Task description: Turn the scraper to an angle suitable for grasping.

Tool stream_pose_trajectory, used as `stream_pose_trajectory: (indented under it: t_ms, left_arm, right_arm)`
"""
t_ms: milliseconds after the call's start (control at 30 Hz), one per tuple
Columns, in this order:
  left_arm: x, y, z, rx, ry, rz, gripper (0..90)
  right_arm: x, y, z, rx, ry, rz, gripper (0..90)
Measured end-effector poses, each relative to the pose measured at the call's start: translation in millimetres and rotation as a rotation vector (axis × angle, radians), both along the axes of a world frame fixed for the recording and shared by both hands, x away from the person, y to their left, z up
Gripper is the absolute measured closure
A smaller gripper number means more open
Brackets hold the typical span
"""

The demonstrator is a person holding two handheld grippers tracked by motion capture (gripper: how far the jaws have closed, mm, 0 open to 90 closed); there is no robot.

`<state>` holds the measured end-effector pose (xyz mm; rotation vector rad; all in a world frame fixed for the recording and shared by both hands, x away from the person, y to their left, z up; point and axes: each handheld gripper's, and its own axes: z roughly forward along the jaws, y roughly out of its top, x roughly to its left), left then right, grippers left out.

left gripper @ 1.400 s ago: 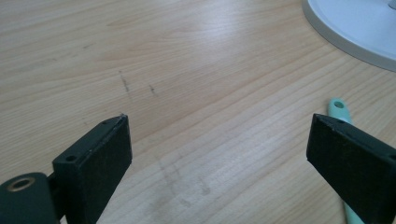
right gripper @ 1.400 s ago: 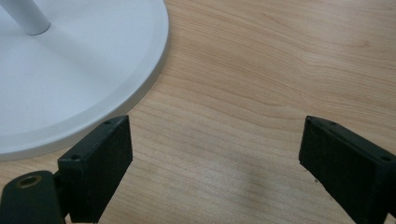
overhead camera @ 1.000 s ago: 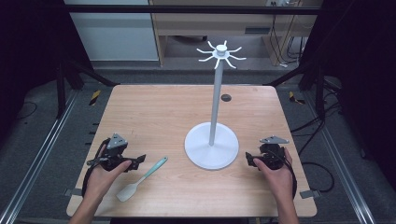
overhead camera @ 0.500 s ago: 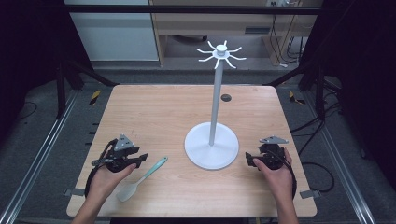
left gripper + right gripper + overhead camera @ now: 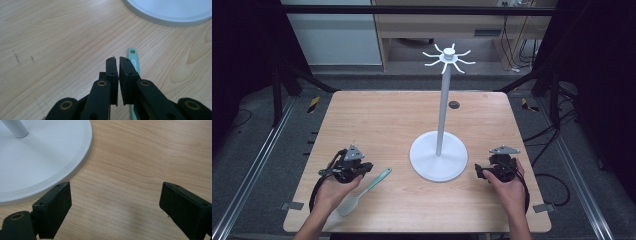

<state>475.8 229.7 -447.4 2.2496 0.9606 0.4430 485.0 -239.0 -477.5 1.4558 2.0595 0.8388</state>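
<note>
Left gripper (image 5: 364,167) sits at the near-left of the wooden table (image 5: 382,120), held in the person's left hand (image 5: 332,192). Its jaws have just been closing and now stand together with only a thin slit between them, nothing caught in between. In the left gripper view the left gripper (image 5: 117,60) points across bare wood, and the spatula's teal handle (image 5: 133,58) lies on the table just right of the jaws and partly under them; touching or not, cannot tell.

The spatula (image 5: 364,191) lies flat on the table just right of the left gripper, handle end with a hanging hole pointing far-right toward the stand, pale blade end near, beside the left hand.

White hook stand (image 5: 441,150) is upright right of the table's middle: round base, thin pole, ring of hooks at the top. Its base is between the two grippers.

Right gripper (image 5: 478,172) rests at the near-right, held in the right hand (image 5: 509,187), just right of the stand's base. In the right gripper view the right gripper (image 5: 115,200) has jaws wide apart over bare wood, nothing between them, stand base (image 5: 50,165) at the left.
</note>
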Motion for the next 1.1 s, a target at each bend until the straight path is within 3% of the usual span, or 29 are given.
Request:
stream_pose_trajectory:
  t_ms: [333, 1100]
  left_arm:
    - [3.5, -15.0, -12.5, 0.051, 0.025, -0.021, 90.0]
    - [10.9, -26.2, -33.7, 0.100, 0.068, -0.037, 90.0]
  right_arm:
    - [0.5, 4.8, -0.1, -0.019, 0.006, 0.018, 11.7]
    - [0.7, 4.6, -0.7, -0.023, 0.010, 0.017, 11.7]
